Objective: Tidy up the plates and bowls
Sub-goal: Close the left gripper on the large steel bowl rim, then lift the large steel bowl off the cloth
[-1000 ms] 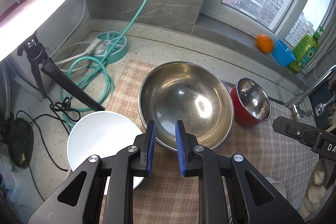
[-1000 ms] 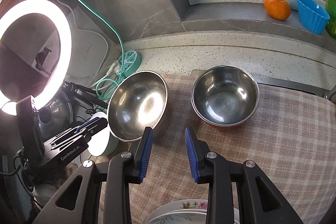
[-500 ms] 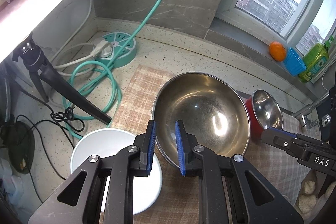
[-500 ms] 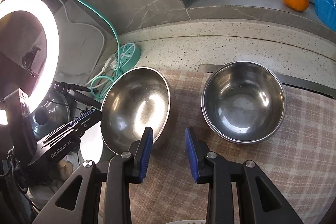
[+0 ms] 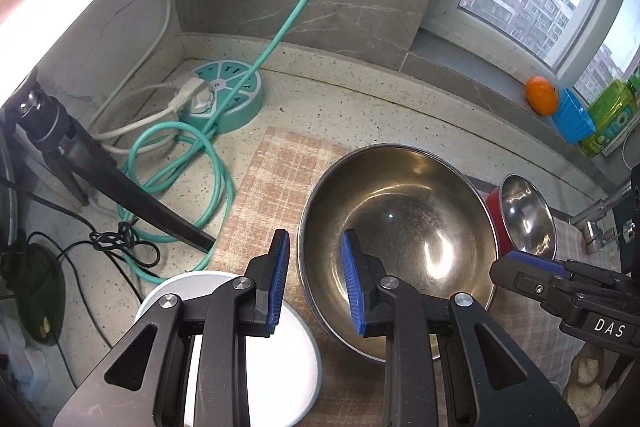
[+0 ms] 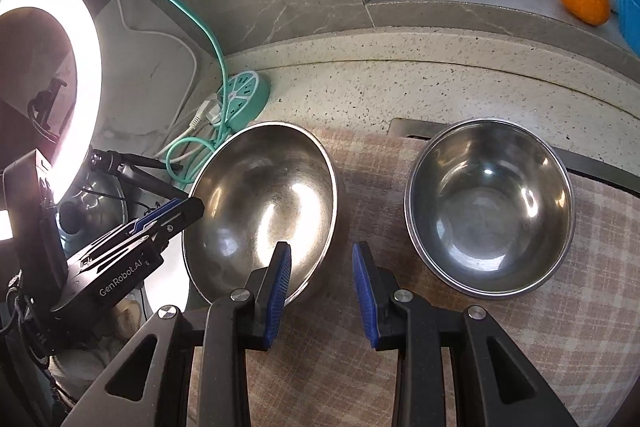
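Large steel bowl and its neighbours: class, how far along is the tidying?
Done: nothing looks stacked yet. In hand: the left tongs, open, straddle the large steel bowl's near rim; the right tongs, open, sit at its other edge. Left: the red-sided bowl and the white bowl stand separately.

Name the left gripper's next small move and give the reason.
Probably ease the left gripper forward and down, then close it on the near rim of the large steel bowl. Its jaws are open and straddle that rim, one inside and one outside, while the right gripper hangs open over the checked cloth.
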`<state>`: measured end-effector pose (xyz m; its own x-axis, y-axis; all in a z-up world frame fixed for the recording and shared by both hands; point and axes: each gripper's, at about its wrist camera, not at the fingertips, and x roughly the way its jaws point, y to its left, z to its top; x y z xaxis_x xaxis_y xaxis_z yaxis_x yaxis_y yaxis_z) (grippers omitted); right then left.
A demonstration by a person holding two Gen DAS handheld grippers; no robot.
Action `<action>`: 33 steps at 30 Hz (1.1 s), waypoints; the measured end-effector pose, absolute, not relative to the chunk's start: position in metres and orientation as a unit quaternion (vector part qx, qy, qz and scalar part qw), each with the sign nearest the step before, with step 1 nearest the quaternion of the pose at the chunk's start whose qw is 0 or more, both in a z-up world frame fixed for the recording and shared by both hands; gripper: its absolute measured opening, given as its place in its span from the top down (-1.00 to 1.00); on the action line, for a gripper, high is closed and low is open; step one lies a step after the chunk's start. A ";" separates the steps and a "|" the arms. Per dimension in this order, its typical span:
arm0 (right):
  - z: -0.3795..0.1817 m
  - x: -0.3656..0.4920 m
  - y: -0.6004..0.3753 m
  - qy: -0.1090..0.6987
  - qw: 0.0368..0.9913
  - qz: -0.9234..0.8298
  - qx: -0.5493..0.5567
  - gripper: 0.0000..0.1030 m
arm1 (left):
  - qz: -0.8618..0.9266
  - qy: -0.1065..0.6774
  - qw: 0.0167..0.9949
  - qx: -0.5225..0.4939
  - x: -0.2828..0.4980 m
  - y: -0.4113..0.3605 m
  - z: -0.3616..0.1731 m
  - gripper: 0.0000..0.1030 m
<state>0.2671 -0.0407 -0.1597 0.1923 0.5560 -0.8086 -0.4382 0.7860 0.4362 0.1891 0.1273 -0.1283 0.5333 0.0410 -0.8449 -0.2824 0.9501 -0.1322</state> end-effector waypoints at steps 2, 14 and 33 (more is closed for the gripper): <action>-0.163 0.269 -0.039 0.551 0.769 0.321 0.052 0.44 | 0.091 0.479 0.863 -0.132 0.191 0.128 -0.132 0.52; -0.170 0.272 -0.025 0.558 0.767 0.314 0.044 0.62 | 0.095 0.484 0.861 -0.125 0.194 0.132 -0.137 0.81; -0.162 0.266 -0.038 0.550 0.780 0.296 0.040 0.75 | 0.094 0.469 0.869 -0.130 0.185 0.124 -0.125 0.85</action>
<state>0.2657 -0.0378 -0.1624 0.2189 0.5056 -0.8345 -0.4177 0.8215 0.3881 0.1851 0.1237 -0.1250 0.5426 0.0402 -0.8390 -0.2849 0.9485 -0.1388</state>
